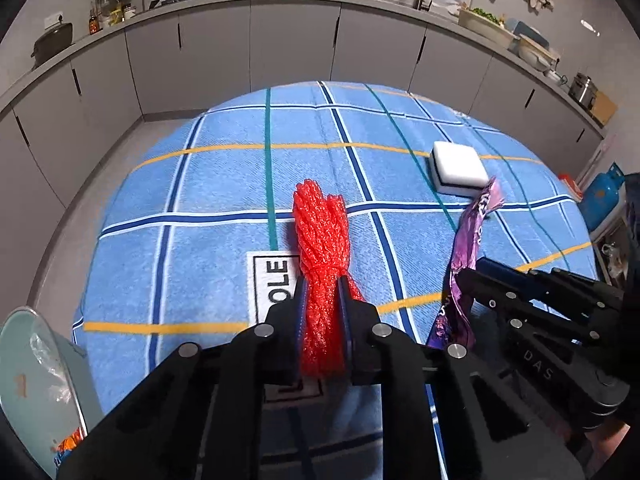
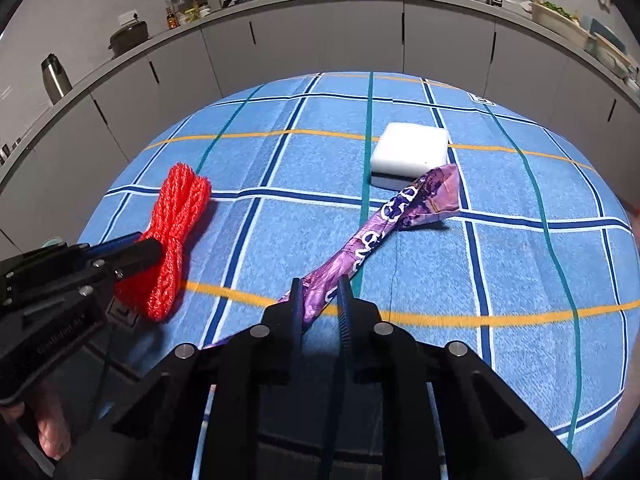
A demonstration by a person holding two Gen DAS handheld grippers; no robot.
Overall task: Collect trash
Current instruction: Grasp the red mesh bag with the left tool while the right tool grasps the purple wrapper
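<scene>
Currently we're at the grab step, both hands at once. Our left gripper [image 1: 322,280] is clamped on the red mesh net [image 1: 322,236], pads squeezing the bundle near its near end; the rest of it runs toward 12 o'clock on the blue checked cloth [image 1: 224,184]. Our right gripper [image 2: 320,284] is pinched on the near end of the purple wrapper [image 2: 384,232], which trails off to 1 o'clock, its far tip just beside the white sponge [image 2: 410,150]. No earlier frame, so we only call the state: both jaws nearly closed, each on its item.

Next, we judge: lift both clear of the cloth and carry them to the light bin [image 1: 24,364] at 8 o'clock in the left view. Both items are limp, so they'll dangle; we need height before swinging. Sponge untouched.
</scene>
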